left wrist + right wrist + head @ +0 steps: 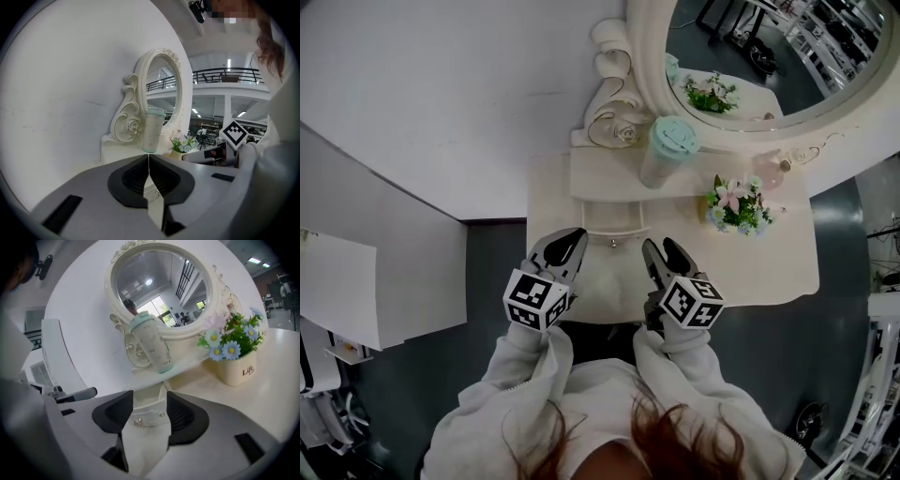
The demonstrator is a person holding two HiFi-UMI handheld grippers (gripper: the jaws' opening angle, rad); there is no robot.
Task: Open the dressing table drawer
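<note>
Drawer [149, 417] sits just ahead, seen btwn right gripper's [150, 397] parted jaws.

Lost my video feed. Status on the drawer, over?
Left gripper shut, empty. Right gripper open, gripping nothing. Drawer pulled out, knobs facing right jaws. Tumbler on shelf above, clear of it.

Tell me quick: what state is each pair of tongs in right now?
Left tongs: closed, empty.
Right tongs: open, holding nothing.
</note>
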